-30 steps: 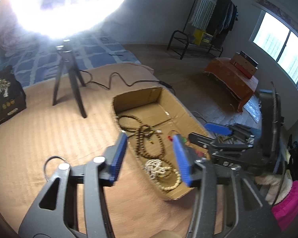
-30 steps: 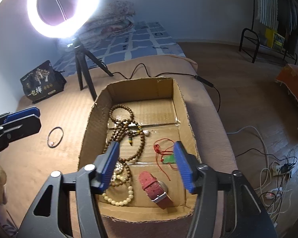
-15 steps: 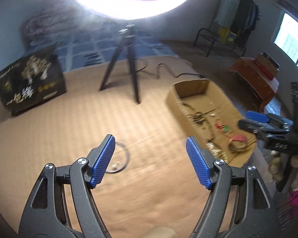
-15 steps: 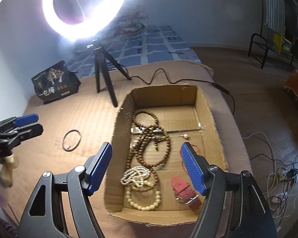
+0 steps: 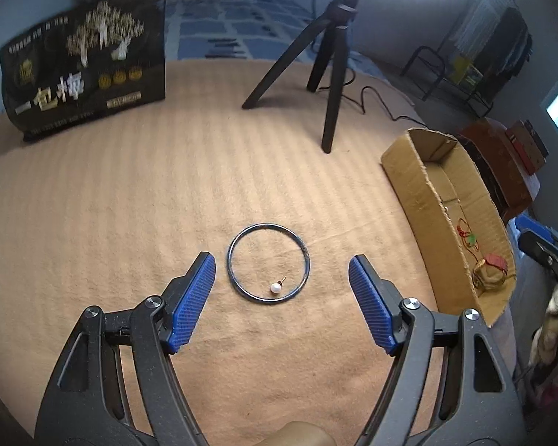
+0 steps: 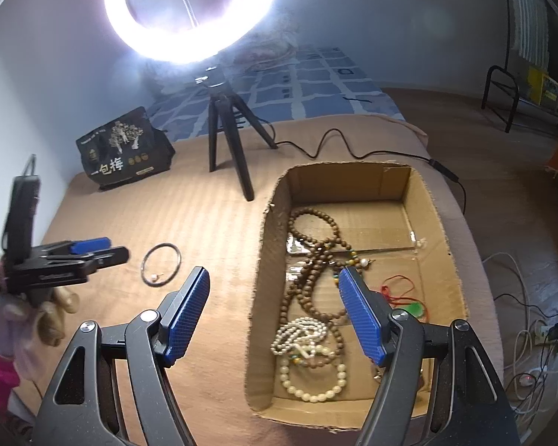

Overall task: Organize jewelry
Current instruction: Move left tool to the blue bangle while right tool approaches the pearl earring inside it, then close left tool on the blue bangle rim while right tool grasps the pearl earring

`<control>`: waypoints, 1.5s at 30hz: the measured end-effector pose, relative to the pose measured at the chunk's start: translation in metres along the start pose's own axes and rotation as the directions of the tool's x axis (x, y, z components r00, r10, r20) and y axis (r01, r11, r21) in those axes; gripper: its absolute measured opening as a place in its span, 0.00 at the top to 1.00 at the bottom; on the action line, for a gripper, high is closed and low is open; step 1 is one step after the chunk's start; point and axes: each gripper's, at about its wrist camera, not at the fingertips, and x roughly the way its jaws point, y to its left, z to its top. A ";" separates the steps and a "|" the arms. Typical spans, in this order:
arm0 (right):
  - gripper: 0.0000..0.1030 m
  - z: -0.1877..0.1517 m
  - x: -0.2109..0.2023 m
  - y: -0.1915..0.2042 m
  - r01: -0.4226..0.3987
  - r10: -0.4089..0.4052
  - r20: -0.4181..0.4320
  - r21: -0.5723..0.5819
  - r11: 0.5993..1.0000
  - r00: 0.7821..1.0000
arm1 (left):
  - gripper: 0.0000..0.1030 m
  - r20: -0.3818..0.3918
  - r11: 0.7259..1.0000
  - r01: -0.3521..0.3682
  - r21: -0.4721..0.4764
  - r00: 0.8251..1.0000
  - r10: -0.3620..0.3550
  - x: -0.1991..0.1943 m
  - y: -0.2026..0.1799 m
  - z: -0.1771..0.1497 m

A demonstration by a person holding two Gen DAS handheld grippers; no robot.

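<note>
Jaws spread, left gripper [image 5: 282, 264] angled down over bangle [image 5: 268, 263] (untouched).

Around the bangle [image 5: 268, 263] the tan blanket [image 5: 130, 204] lies bare on every side, so my left tongs [image 5: 282, 273], spread wide, have room to drop on either side of it. A small pearl bead [image 5: 275, 288] sits inside the bangle near its closer edge. Beyond the bangle, the tripod [image 5: 329, 74] legs stand well apart from it. To the bangle's right, the cardboard box [image 5: 420, 186] wall rises as a barrier; my right tongs [image 6: 273, 310] hang over that wall.
</note>
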 end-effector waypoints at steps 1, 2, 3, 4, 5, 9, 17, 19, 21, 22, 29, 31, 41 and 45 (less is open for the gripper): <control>0.30 0.000 0.000 0.001 -0.003 0.003 0.000 -0.002 1.000 1.000 | 0.26 -0.011 1.000 0.005 -0.011 1.000 -0.005 0.005 0.001 0.000; 0.30 0.000 0.000 0.002 -0.005 0.005 0.000 -0.003 1.000 1.000 | 0.26 -0.020 1.000 0.007 -0.021 1.000 -0.007 0.009 0.002 0.001; 0.30 0.000 0.001 0.003 -0.007 0.007 0.000 -0.004 1.000 1.000 | 0.26 -0.026 1.000 0.006 -0.028 1.000 -0.007 0.013 0.003 0.001; 0.30 0.000 0.001 0.003 -0.007 0.007 0.001 -0.004 1.000 1.000 | 0.26 -0.033 0.999 0.005 -0.035 0.999 -0.006 0.018 0.003 0.002; 0.30 0.000 0.001 0.003 -0.007 0.007 0.002 -0.003 1.000 1.000 | 0.26 -0.037 0.999 0.006 -0.038 0.999 -0.007 0.022 0.003 0.002; 0.30 0.000 0.002 0.003 -0.007 0.007 -0.001 0.000 1.000 1.000 | 0.26 -0.042 0.998 0.001 -0.059 0.999 -0.004 0.033 0.005 0.003; 0.30 -0.002 0.006 0.003 -0.014 0.014 -0.008 0.009 1.000 1.000 | 0.26 -0.059 0.997 -0.034 -0.076 0.998 0.030 0.054 0.008 0.006; 0.30 -0.002 0.008 0.004 -0.018 0.018 -0.011 0.010 1.000 1.000 | 0.26 -0.061 0.996 -0.046 -0.072 0.997 0.042 0.058 0.007 0.006; 0.30 -0.003 0.010 0.006 -0.019 0.020 -0.016 0.006 1.000 1.000 | 0.26 -0.062 0.996 -0.048 -0.073 0.997 0.044 0.061 0.005 0.006; 0.30 -0.003 0.012 0.008 -0.019 0.019 -0.018 0.004 1.000 1.000 | 0.26 -0.062 0.996 -0.048 -0.074 0.997 0.043 0.062 0.005 0.006; 0.30 -0.003 0.019 0.013 -0.023 0.023 -0.030 -0.007 1.000 0.999 | 0.26 -0.062 0.994 -0.089 -0.060 0.994 0.085 0.070 -0.001 0.008; 0.30 -0.004 0.020 0.014 -0.023 0.023 -0.033 -0.007 1.000 0.999 | 0.26 -0.062 0.993 -0.106 -0.048 0.993 0.102 0.072 -0.004 0.008; 0.30 -0.005 0.024 0.018 -0.024 0.023 -0.041 -0.013 1.000 0.999 | 0.25 -0.058 0.976 -0.213 0.039 0.975 0.215 0.083 -0.021 0.004; 0.30 -0.005 0.026 0.022 -0.027 0.026 -0.046 -0.021 0.999 0.999 | 0.25 -0.054 0.976 -0.212 0.044 0.975 0.214 0.083 -0.021 0.003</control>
